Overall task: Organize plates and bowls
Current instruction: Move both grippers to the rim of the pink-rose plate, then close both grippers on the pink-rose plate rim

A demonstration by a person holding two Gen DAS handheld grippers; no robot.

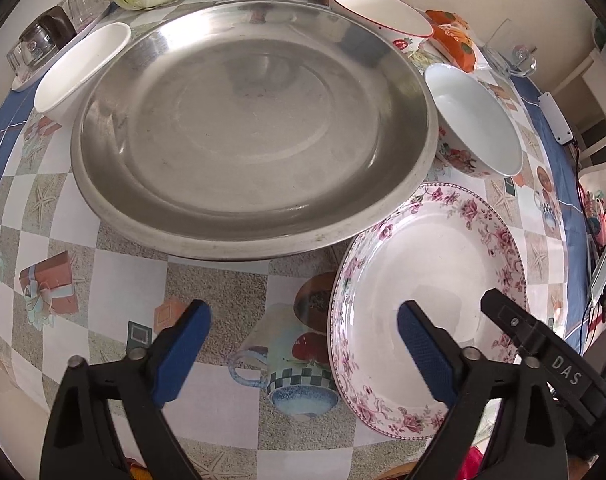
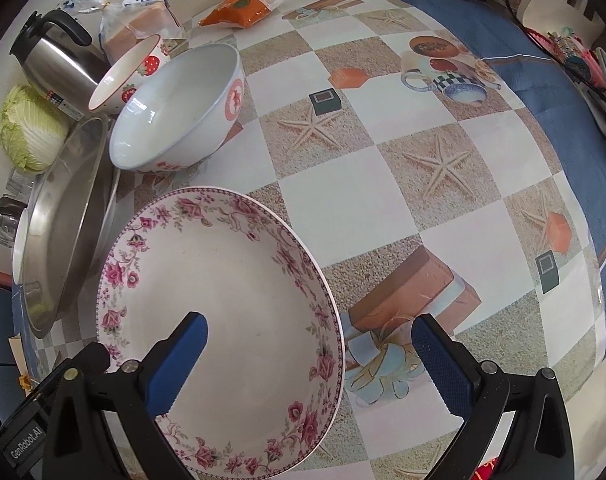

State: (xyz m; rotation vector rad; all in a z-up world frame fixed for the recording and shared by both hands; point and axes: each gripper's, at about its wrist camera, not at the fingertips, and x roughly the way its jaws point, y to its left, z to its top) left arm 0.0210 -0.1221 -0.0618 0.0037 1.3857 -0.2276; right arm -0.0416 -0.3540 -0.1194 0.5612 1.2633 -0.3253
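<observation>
Steel pans: one, large round steel pan (image 1: 251,120), centre of the checked tablecloth (image 1: 115,276), empty.
Floral plates: one, pink-flowered plate (image 1: 427,280), flat on the cloth just beside the pan's near right edge.
Bowls: three around the pan; plain white bowl (image 1: 83,68) at its left, strawberry bowl (image 1: 383,16) behind it, white bowl with red figures (image 1: 475,120) at its right.
Left gripper (image 1: 303,356): spread wide, straddling the plate's left rim, pinching nothing.
Right gripper (image 2: 309,364): spread wide, straddling the plate's right rim, pinching nothing.
Background: one kettle (image 2: 51,56), one cabbage (image 2: 31,128), one orange packet (image 2: 243,8).
</observation>
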